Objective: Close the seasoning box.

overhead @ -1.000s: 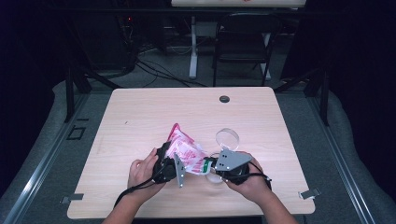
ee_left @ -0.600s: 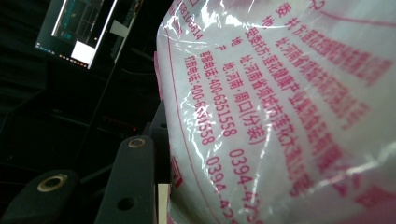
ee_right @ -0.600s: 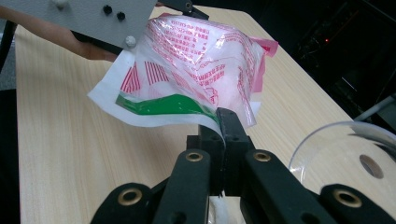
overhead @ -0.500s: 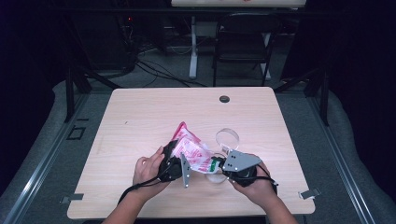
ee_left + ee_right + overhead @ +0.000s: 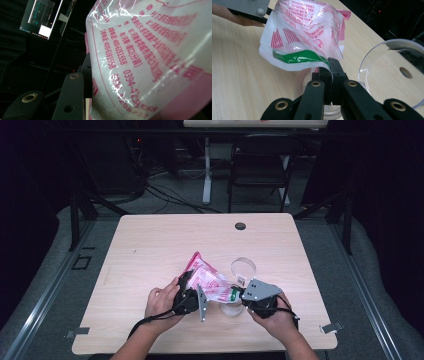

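Note:
A pink and white plastic bag (image 5: 212, 282) with red print hangs just above the table between both hands. My left gripper (image 5: 191, 287) is shut on the bag's body. In the left gripper view the bag (image 5: 155, 57) bulges against one black finger (image 5: 72, 97) and hides the other. My right gripper (image 5: 240, 294) is shut on the bag's lower edge. In the right gripper view its tips (image 5: 329, 68) pinch the film just beside the green strip (image 5: 297, 56) of the bag (image 5: 304, 32).
A clear round dish (image 5: 243, 267) (image 5: 397, 72) lies on the wooden table (image 5: 150, 245) just beyond the right gripper. A second clear round piece (image 5: 231, 309) (image 5: 303, 80) sits under the bag. A black grommet (image 5: 240, 226) marks the far edge.
The bag and both hands have shifted slightly to the right. The bag now lies a little flatter between the grippers. Both grips look unchanged.

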Demonstrator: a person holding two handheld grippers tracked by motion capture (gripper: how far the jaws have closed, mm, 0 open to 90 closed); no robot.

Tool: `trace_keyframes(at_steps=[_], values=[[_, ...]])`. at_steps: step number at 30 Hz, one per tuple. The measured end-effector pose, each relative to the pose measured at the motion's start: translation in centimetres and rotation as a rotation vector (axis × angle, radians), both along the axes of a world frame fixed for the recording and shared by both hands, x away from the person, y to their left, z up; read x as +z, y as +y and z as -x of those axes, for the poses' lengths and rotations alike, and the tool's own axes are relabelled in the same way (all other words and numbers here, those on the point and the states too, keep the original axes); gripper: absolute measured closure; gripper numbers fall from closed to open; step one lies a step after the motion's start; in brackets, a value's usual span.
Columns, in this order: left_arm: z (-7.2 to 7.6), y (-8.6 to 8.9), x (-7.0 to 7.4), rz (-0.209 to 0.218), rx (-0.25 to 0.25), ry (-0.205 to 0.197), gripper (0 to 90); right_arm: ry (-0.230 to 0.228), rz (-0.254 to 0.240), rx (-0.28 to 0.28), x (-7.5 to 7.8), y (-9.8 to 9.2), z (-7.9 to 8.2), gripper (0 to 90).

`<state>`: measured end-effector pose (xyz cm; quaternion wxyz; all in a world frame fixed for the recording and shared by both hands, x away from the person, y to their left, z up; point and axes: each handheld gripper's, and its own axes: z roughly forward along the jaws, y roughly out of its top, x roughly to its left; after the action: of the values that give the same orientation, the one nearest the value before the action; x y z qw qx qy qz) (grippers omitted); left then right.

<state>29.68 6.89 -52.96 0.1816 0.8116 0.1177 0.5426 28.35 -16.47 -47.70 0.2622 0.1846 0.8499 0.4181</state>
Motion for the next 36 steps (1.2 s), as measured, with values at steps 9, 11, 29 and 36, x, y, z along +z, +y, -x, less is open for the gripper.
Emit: trace_keyframes(at_steps=[9,11,29,36], values=[[-0.1,0.0,-0.3,0.005,0.002,0.011,61.5,0.013,0.011,-0.005,-0.4,-0.1,-0.2,90.0],[-0.1,0.0,-0.3,0.005,0.002,0.009,61.6,0.011,0.013,-0.007,-0.4,0.0,-0.2,90.0],[0.4,0.5,0.8,-0.034,0.02,-0.043,61.8,-0.005,0.005,0.013,-0.2,0.4,-0.1,90.0],[0.6,0.5,1.0,-0.049,0.023,-0.062,62.0,-0.011,0.005,0.012,0.0,0.4,0.0,90.0]])
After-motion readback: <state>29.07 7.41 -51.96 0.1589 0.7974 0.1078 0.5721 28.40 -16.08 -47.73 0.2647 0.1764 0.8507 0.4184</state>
